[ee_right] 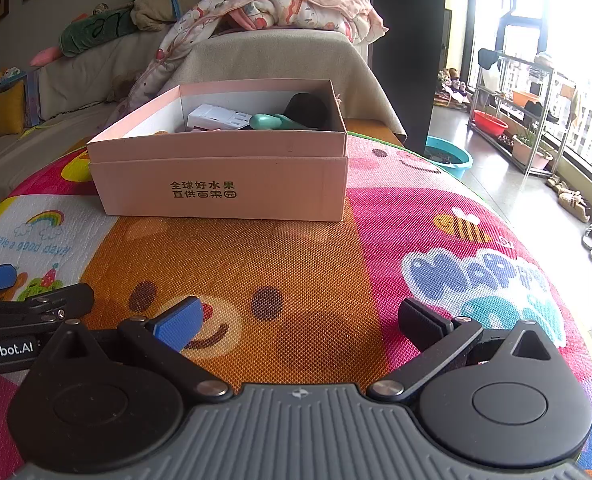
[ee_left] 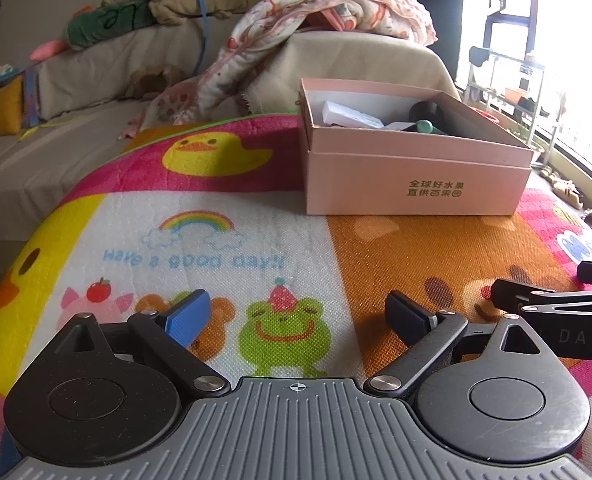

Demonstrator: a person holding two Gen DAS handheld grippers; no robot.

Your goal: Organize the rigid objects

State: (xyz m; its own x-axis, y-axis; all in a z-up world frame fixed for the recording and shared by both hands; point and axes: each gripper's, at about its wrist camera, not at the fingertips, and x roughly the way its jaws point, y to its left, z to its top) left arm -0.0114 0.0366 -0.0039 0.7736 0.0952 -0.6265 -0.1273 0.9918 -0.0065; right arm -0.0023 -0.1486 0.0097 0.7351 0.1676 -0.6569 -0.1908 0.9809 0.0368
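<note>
Both tongs, the left gripper (ee_left: 298, 314) and right gripper (ee_right: 310, 320), gape wide and empty above the colourful cartoon play mat (ee_right: 316, 264), facing the pink cardboard box (ee_right: 223, 178).

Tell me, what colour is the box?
Pale pink box, clearest in the right wrist view.

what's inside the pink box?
Pink box holds a white plastic piece, a teal handle and a dark round object. The front wall hides anything lower.
</note>
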